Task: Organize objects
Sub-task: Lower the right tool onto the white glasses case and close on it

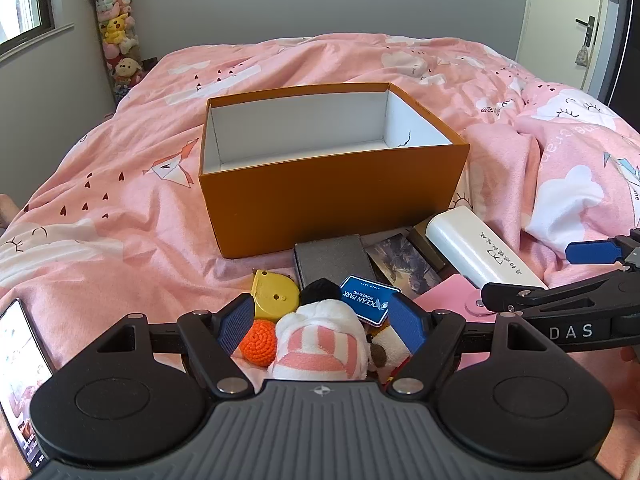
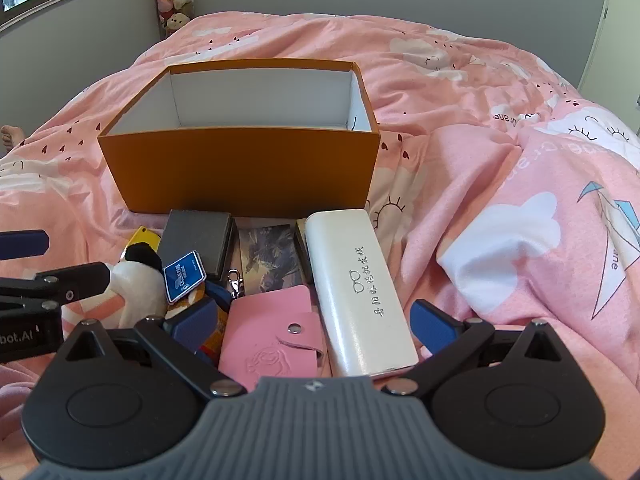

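An open orange box [image 1: 332,196] [image 2: 248,168] with a white, empty inside stands on the pink bed. A pile lies in front of it. My left gripper [image 1: 324,324] is open, its pads on either side of a pink-and-white plush toy [image 1: 320,348] that carries a blue tag [image 1: 366,300]. An orange crochet ball [image 1: 259,342] and a yellow tape measure [image 1: 274,294] lie beside it. My right gripper [image 2: 316,324] is open around a pink key pouch [image 2: 272,336] and a white glasses case [image 2: 360,288].
A grey box [image 1: 332,262] [image 2: 198,240], a picture card [image 2: 268,256] and a dark flat box lie against the orange box. A phone [image 1: 20,372] lies at the left. Plush toys [image 1: 118,32] are stacked in the far corner. A door [image 1: 568,12] is at the right.
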`<state>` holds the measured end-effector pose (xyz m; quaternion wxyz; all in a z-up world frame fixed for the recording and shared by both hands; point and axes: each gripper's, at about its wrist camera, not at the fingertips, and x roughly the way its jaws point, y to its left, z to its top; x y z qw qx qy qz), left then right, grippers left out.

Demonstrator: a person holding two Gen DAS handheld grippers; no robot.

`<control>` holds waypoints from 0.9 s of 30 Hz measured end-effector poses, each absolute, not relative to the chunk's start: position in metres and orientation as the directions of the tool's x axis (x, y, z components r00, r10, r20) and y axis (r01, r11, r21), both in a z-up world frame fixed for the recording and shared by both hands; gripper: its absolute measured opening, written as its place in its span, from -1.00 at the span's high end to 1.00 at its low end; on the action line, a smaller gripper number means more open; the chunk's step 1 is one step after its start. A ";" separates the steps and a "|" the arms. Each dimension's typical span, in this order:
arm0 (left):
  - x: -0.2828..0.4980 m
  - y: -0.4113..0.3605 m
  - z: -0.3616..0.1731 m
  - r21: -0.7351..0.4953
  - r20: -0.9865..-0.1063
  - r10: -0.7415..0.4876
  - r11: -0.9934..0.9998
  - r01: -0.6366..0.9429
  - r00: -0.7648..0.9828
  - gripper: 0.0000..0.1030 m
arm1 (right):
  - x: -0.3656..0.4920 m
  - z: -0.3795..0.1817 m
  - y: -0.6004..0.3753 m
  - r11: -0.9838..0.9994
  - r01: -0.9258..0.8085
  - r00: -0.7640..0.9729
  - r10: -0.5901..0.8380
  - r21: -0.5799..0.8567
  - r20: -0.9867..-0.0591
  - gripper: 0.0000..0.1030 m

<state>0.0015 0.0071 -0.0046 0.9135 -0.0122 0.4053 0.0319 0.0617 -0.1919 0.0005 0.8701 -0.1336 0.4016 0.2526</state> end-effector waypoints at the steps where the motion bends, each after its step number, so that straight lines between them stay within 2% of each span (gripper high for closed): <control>1: 0.001 0.008 -0.005 0.003 -0.741 0.049 0.998 -0.070 0.670 -0.73 | 0.062 0.000 -0.192 0.837 -0.547 0.550 0.332 -0.030 -0.766 -0.98; 9: 0.000 0.007 -0.004 0.002 -0.739 0.051 0.997 -0.073 0.672 -0.72 | 0.061 -0.001 -0.191 0.835 -0.549 0.546 0.333 -0.028 -0.769 -0.98; 14: -0.001 0.011 -0.002 -0.055 -0.727 -0.005 0.997 -0.051 0.686 -0.71 | 0.063 -0.002 -0.193 0.833 -0.554 0.530 0.349 -0.004 -0.773 -0.98; 16: 0.001 0.013 -0.001 -0.084 -0.723 -0.032 0.996 -0.042 0.690 -0.68 | 0.066 -0.001 -0.195 0.834 -0.552 0.520 0.358 0.015 -0.776 -0.98; 18: 0.004 0.009 0.000 -0.073 -0.723 -0.038 0.997 -0.022 0.690 -0.57 | 0.071 0.000 -0.197 0.834 -0.551 0.507 0.366 0.033 -0.780 -0.98; 21: 0.010 0.005 -0.002 -0.061 -0.728 -0.055 0.998 0.015 0.684 -0.51 | 0.080 0.002 -0.201 0.827 -0.559 0.487 0.380 0.054 -0.786 -0.96; 23: 0.016 0.002 -0.004 -0.063 -0.733 -0.073 0.997 0.039 0.676 -0.48 | 0.088 0.003 -0.201 0.817 -0.573 0.471 0.386 0.057 -0.794 -0.85; 25: 0.022 0.000 -0.005 -0.065 -0.738 -0.092 0.996 0.065 0.669 -0.48 | 0.098 0.002 -0.200 0.805 -0.592 0.449 0.380 0.049 -0.809 -0.59; 27: 0.029 -0.003 -0.006 -0.073 -0.741 -0.110 0.994 0.083 0.663 -0.48 | 0.109 -0.002 -0.197 0.787 -0.615 0.413 0.372 0.047 -0.831 -0.44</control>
